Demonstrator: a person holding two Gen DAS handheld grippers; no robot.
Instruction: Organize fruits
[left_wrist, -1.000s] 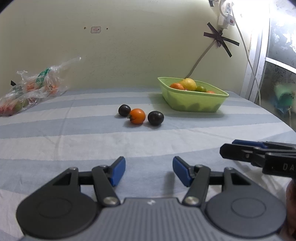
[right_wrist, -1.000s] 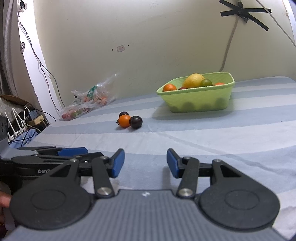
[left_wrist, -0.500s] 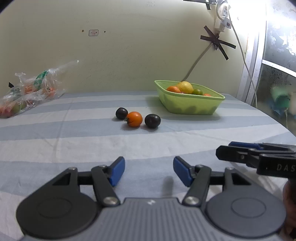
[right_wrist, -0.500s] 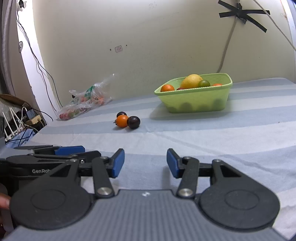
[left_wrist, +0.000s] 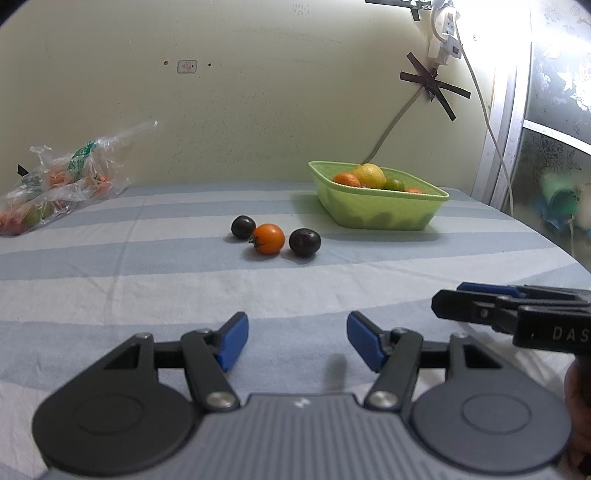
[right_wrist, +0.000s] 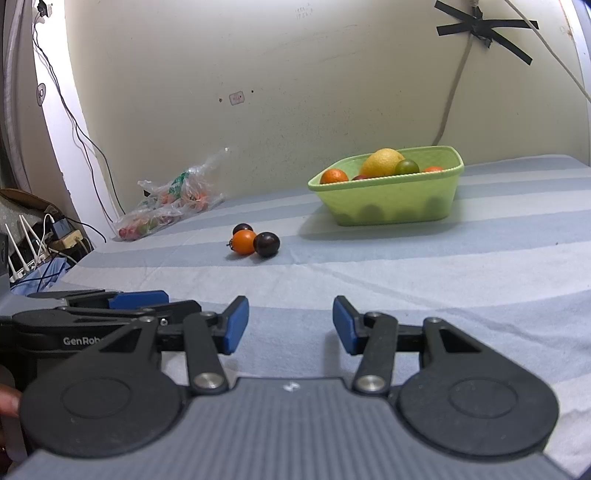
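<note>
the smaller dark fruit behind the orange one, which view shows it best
The left wrist view: the smaller dark fruit sits almost whole, only its edge meeting the orange fruit. In the right wrist view the orange fruit hides its lower half, leaving just the top.

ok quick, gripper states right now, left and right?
Left gripper: open, holding nothing, low over the cloth.
Right gripper: open, holding nothing, beside the left one.
</note>
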